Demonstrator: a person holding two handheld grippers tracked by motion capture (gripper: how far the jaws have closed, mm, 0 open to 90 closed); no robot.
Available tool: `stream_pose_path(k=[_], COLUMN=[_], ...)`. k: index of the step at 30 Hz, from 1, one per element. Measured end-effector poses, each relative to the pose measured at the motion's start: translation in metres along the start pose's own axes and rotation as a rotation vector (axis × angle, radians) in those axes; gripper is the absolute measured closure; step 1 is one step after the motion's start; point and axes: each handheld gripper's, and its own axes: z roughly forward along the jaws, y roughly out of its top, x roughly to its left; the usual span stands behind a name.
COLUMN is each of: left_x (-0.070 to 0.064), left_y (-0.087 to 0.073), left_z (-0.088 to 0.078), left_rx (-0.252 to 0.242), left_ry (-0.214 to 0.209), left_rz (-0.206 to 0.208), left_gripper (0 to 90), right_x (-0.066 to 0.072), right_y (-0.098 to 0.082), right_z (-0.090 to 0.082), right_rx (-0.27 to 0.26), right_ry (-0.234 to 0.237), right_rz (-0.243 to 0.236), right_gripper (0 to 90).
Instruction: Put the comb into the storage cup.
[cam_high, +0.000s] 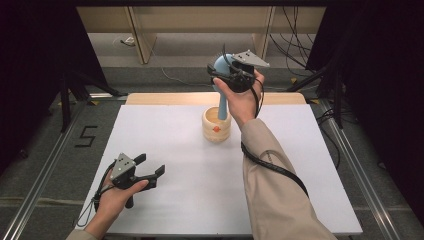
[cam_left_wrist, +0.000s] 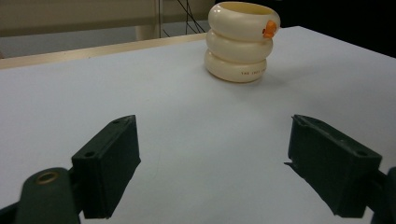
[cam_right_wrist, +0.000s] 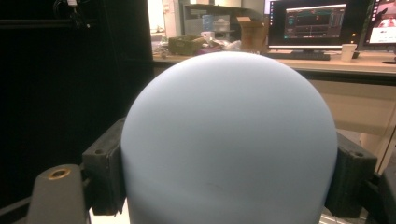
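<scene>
Closest in, the right sleeve (cam_high: 280, 200) runs up from the bottom edge, and beside it the left gripper (cam_high: 150, 167) sits low over the near left of the white table (cam_high: 165, 210), cradled from beneath by the left hand (cam_high: 112, 197), jaws spread wide with nothing between them and aimed at the cup. Mid-table now: the cream ringed holder (cam_high: 217, 126), three stacked bulges with a small orange mark on its side, stands upright and apart from both hands. Rising out of its mouth is the pale blue tool (cam_high: 222, 102), handle down in the holder, rounded head up top. And there's the right gripper (cam_high: 227, 75), raised high on a lifted forearm, its jaws pinching that round blue head (cam_right_wrist: 229, 140) from both sides, pads pressed flat against it. To my eye this is a lift out of, or a lowering into, the holder, and the trick is a straight vertical line: keep the handle centred in the opening so it doesn't drag the rim and tip the cup. The idle left claw could steady the holder if it wobbles.
</scene>
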Motion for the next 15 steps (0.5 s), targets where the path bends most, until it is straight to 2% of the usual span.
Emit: stream_pose_path(k=[15], left_x=[0.0003], left_y=[-0.0001], left_z=[0.0000], left_rx=[0.001], left_ry=[0.002], left_rz=[-0.001], left_gripper=[16.2], right_x=[0.0004], right_y=[-0.0030], right_z=[0.0058], right_rx=[0.001], right_ry=[0.001], right_rz=[0.000], right_gripper=[20.4])
